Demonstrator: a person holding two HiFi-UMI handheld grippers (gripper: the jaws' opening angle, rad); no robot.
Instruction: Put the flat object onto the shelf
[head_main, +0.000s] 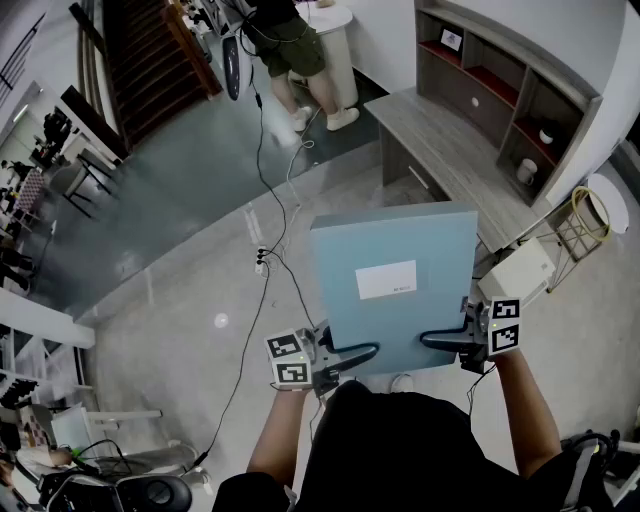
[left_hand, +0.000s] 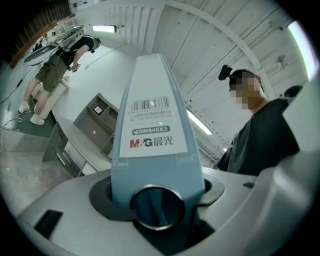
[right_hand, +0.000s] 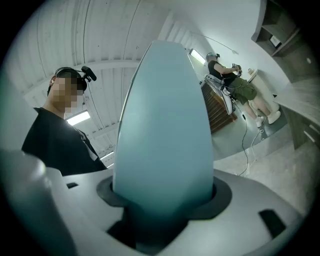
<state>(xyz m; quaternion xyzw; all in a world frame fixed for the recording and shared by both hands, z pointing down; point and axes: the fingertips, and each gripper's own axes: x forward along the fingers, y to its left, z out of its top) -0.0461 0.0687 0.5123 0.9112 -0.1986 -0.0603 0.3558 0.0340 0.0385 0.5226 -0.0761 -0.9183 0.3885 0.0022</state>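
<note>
A light blue file box with a white label lies flat in the air in front of me, held from both sides. My left gripper is shut on its near left edge, my right gripper on its near right edge. In the left gripper view the box's spine with a barcode label and a finger hole fills the jaws. The plain opposite edge fills the right gripper view. The shelf unit with open compartments stands at the upper right, behind a low grey cabinet.
A person stands at the top by a white pedestal. Cables and a power strip lie on the floor ahead. A wire side table and a white box sit at the right. A staircase rises at the upper left.
</note>
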